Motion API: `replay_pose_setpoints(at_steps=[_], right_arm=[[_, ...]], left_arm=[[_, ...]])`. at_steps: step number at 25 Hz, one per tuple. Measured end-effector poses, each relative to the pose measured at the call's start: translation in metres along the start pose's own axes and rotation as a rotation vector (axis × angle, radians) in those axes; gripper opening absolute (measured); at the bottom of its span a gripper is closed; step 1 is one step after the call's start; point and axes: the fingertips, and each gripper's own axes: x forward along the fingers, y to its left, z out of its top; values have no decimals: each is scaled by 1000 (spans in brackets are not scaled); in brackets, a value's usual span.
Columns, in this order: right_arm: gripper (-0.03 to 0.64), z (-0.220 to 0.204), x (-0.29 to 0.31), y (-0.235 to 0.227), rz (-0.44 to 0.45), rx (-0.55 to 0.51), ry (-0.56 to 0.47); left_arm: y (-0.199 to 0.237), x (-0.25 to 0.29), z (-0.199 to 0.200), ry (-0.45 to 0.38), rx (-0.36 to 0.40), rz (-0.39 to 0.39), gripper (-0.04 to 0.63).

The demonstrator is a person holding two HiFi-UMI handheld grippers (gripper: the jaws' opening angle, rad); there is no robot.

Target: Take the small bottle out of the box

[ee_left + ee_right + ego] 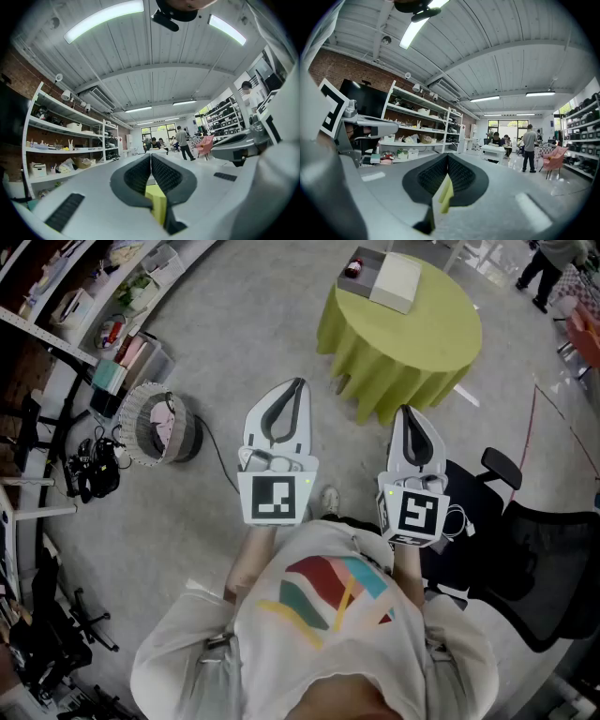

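A round table under a yellow-green cloth (412, 352) stands a few steps ahead. On it lies a box (386, 279) with a white lid; at its left end sits a small dark and red thing (353, 266), too small to make out. Both grippers are held in front of my chest, pointing toward the table and well short of it. My left gripper (298, 382) is shut and empty, its ribbed pads (140, 176) pressed together. My right gripper (404, 410) is shut on nothing too, pads (459, 176) touching. A strip of yellow-green cloth (157, 201) shows below the left gripper's closed jaws.
A wire basket (150, 423) and a cable lie on the grey floor at left, beside shelving (84, 306) with bins. A black office chair (534, 559) stands at my right. A person (548, 263) walks beyond the table; others (529, 145) stand far off.
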Motion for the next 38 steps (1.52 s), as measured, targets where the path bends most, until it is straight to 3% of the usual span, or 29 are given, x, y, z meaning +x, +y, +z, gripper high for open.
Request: replay_pose_setpoints(at_steps=[22,38], right_arm=[[5,-3,3,-15,40,28,-29],[5,4,31,-41,107,-20,-54]], left_arm=[[-11,10,0,16,2,30,15],[-18,58,3,-43,-42,41,15]])
